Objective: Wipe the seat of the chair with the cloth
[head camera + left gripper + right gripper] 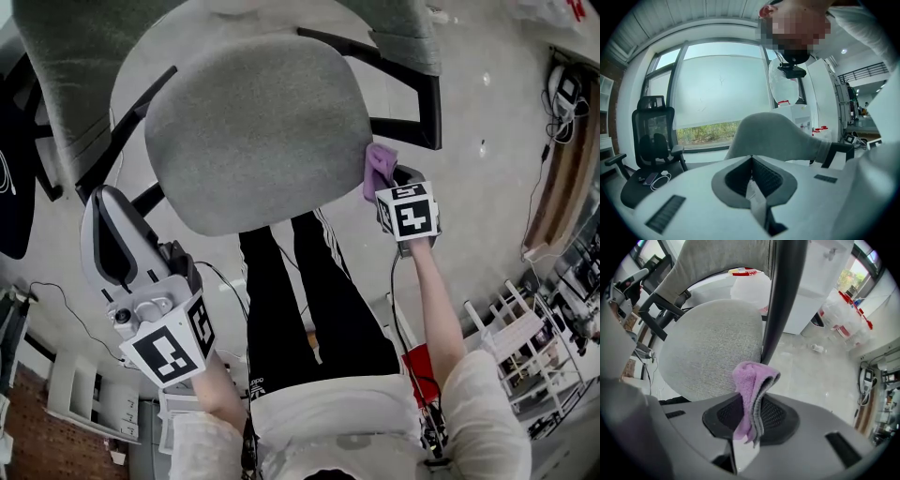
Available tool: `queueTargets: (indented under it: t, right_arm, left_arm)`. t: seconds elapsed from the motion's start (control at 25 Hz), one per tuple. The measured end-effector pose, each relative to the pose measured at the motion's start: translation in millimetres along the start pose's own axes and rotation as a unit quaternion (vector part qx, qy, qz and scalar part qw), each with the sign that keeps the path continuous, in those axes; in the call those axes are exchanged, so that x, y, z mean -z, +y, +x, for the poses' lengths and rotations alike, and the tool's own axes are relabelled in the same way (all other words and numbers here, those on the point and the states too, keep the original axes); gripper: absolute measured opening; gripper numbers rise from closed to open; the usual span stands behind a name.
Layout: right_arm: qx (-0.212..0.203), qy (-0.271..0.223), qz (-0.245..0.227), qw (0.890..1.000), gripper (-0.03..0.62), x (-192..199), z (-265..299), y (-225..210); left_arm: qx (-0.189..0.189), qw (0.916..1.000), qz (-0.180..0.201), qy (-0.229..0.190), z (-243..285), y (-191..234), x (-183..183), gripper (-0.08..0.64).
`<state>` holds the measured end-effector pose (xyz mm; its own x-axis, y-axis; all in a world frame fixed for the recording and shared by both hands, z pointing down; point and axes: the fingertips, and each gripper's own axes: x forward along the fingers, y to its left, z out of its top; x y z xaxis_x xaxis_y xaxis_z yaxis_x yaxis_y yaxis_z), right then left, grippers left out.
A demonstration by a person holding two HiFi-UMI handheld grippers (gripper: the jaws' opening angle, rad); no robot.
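The right gripper (pixel 394 180) has the purple cloth (pixel 378 167) clamped. In the right gripper view its fingers (pixel 777 417) are closed on the cloth (pixel 751 394), which is folded over and sticks up out of the tips, with a bit hanging down below them too. Just past the fingertips is the grey fabric seat (pixel 710 350) of the chair (pixel 417 94). From the head view the cloth is right up against the seat (pixel 253 131) at its right edge. Can't tell if it's actually pressing on the fabric or just beside it. A black armrest post (pixel 783 296) runs up straight ahead of the fingers, just right of the seat.

The left gripper (pixel 111 208) is off to the left of the seat, apart from it. In the left gripper view its fingers (pixel 765 177) are shut together with nothing between them. Ahead of them there's a curved grey chair part (pixel 773 136), and beyond that a big window (pixel 722 84). Way off to the left of the fingers sits a black office chair (pixel 652 136) with a white cable (pixel 660 179) lying on it.

The person's legs (pixel 309 300) in black trousers sit between the two grippers, and the pale floor (pixel 487 122) is out past the right fingers.
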<state>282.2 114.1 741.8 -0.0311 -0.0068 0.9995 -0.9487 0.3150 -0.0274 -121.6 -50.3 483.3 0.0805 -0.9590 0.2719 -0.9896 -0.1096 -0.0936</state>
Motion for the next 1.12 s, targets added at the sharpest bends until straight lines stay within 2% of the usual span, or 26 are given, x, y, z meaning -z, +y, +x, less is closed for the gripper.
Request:
queueTargets:
  t: [0.12, 0.28, 0.44, 0.56, 0.64, 0.68, 0.8, 0.88, 0.96, 1.04, 1.12]
  right_arm:
    - [0.013, 0.007, 0.008, 1.000, 0.091, 3, -1, -4]
    - [-0.005, -0.015, 0.041, 0.999, 0.091, -15, -24, 9]
    - [-0.028, -0.110, 0.037, 0.993, 0.091, -81, -95, 35]
    - [-0.043, -0.216, 0.025, 0.975, 0.091, -143, -186, 64]
    - [-0.053, -0.301, 0.006, 0.952, 0.091, -191, -260, 85]
    - [-0.055, -0.348, -0.007, 0.936, 0.091, -215, -301, 95]
    - [-0.041, -0.480, -0.032, 0.876, 0.092, -263, -426, 116]
    - [-0.033, -0.548, -0.034, 0.835, 0.091, -273, -500, 123]
    - [-0.033, -0.597, -0.030, 0.801, 0.092, -267, -555, 131]
    - [-0.032, -0.631, -0.032, 0.774, 0.092, -254, -591, 139]
    - [-0.020, -0.647, -0.047, 0.760, 0.091, -244, -610, 146]
  left_arm:
    - [-0.003, 1.0000, -0.007, -0.004, -4, -1, -4, 0.012]
    - [-0.008, 0.9995, -0.015, -0.025, -6, -1, -33, 0.012]
    - [-0.028, 0.9968, -0.022, -0.072, -10, 7, -99, 0.012]
    - [-0.026, 0.9930, -0.034, -0.110, -28, 13, -167, 0.012]
    - [-0.013, 0.9899, -0.034, -0.137, -42, 12, -216, 0.012]
    - [-0.005, 0.9881, -0.032, -0.150, -48, 10, -241, 0.012]
    - [0.021, 0.9834, -0.043, -0.175, -68, 1, -304, 0.012]
    - [0.035, 0.9792, -0.060, -0.191, -83, -6, -341, 0.012]
    - [0.050, 0.9739, -0.069, -0.210, -101, -14, -371, 0.012]
    - [0.062, 0.9699, -0.061, -0.227, -117, -19, -392, 0.012]
    - [0.065, 0.9666, -0.053, -0.242, -129, -19, -405, 0.012]
